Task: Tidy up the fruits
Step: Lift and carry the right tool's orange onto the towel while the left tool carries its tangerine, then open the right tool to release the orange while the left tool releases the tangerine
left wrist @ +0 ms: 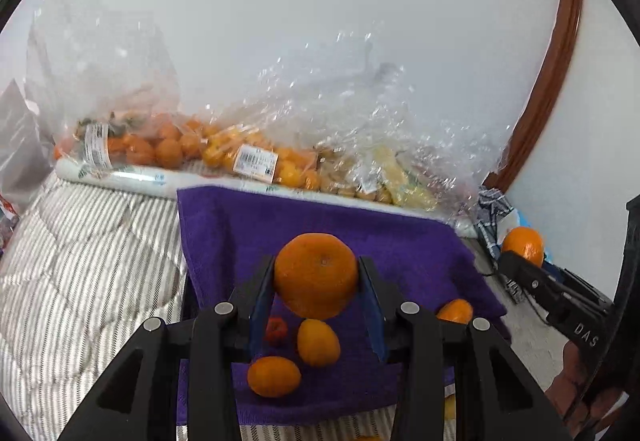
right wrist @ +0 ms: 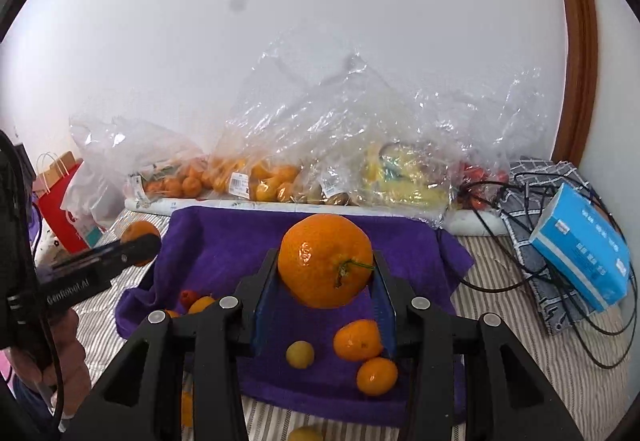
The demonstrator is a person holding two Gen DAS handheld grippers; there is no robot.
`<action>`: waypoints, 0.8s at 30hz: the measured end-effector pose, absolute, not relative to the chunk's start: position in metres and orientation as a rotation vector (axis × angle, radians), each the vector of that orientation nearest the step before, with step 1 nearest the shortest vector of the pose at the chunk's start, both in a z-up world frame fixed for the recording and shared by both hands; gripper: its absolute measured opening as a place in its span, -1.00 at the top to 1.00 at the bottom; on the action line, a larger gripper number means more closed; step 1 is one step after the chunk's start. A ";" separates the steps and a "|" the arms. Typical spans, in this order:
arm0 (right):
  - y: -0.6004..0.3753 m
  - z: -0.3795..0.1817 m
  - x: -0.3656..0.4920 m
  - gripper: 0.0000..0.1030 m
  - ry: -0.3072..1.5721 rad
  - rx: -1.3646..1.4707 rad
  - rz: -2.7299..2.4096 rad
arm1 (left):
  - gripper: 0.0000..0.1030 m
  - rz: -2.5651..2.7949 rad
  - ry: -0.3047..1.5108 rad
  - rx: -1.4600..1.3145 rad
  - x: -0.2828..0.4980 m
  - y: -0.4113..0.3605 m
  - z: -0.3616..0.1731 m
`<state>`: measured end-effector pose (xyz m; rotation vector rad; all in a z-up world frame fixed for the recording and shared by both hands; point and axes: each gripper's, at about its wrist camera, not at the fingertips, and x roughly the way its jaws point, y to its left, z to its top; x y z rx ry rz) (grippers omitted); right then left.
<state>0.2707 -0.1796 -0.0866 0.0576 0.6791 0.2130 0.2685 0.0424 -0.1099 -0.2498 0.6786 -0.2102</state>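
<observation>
My left gripper [left wrist: 316, 277] is shut on a large orange [left wrist: 316, 275] and holds it above the purple towel [left wrist: 400, 241]. My right gripper [right wrist: 326, 273] is shut on another large orange [right wrist: 326, 261] with a green stem, also above the towel [right wrist: 224, 241]. Small oranges [left wrist: 318, 342] [left wrist: 274, 376] and a red fruit [left wrist: 276, 330] lie on the towel under the left gripper. Small oranges [right wrist: 357, 339] [right wrist: 377, 376] and a yellow fruit [right wrist: 300, 354] lie under the right one. Each gripper shows at the edge of the other's view [left wrist: 520, 253] [right wrist: 140, 243].
Clear plastic bags of oranges [left wrist: 168, 149] and yellow fruit [right wrist: 400, 173] line the wall. A striped quilt [left wrist: 80, 261] covers the surface. A blue tissue pack [right wrist: 580, 249], black cables [right wrist: 560, 201] and a checked cloth lie right. A red paper bag [right wrist: 60, 209] stands left.
</observation>
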 end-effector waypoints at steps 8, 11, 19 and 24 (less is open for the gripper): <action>-0.208 -0.104 0.282 0.17 0.698 0.095 0.164 | 0.26 -0.180 0.712 -0.263 0.280 0.051 -0.130; -0.219 -0.109 0.286 0.17 0.712 0.128 0.151 | 0.26 -0.178 0.718 -0.277 0.282 0.053 -0.135; -0.213 -0.126 0.291 0.17 0.754 0.115 0.167 | 0.25 -0.195 0.724 -0.258 0.283 0.047 -0.141; -0.205 -0.135 0.292 0.17 0.753 0.136 0.198 | 0.26 -0.195 0.733 -0.264 0.285 0.047 -0.144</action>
